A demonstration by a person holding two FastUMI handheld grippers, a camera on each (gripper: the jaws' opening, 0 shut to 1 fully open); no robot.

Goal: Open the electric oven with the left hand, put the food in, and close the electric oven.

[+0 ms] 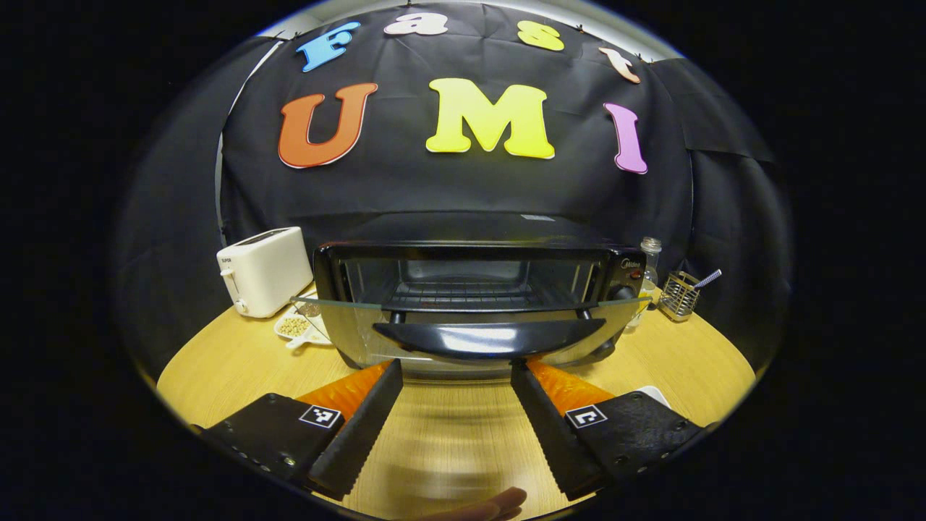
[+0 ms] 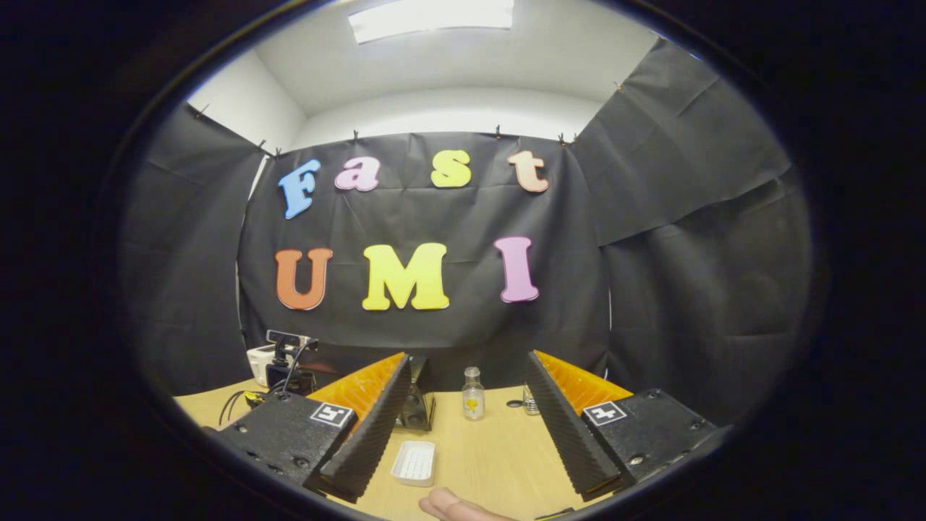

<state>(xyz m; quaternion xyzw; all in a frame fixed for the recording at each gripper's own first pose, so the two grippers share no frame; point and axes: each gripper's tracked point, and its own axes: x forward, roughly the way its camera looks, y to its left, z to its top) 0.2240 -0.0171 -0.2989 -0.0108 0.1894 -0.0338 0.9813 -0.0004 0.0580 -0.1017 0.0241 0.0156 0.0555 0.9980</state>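
The black electric oven [image 1: 622, 271] stands mid-table in the left gripper view. Its glass door [image 1: 340, 302] hangs folded down about level, showing the wire rack [image 1: 463, 293] inside. The door's dark handle [image 1: 492, 338] faces me. My left gripper [image 1: 456, 369] is open, its fingertips just below and in front of that handle, with nothing between them. In the right gripper view my right gripper [image 2: 469, 362] is open and held above the table. A small white ribbed tray [image 2: 414, 462] lies beneath it; I cannot tell what it holds.
Left of the oven stand a white toaster [image 1: 264, 269] and a small dish of beans [image 1: 295, 327]. A glass bottle [image 1: 650, 253] and a wire holder [image 1: 678, 295] stand to its right. In the right gripper view, a bottle [image 2: 473, 394] stands mid-table and a dark device with cables [image 2: 286, 365] sits at the left.
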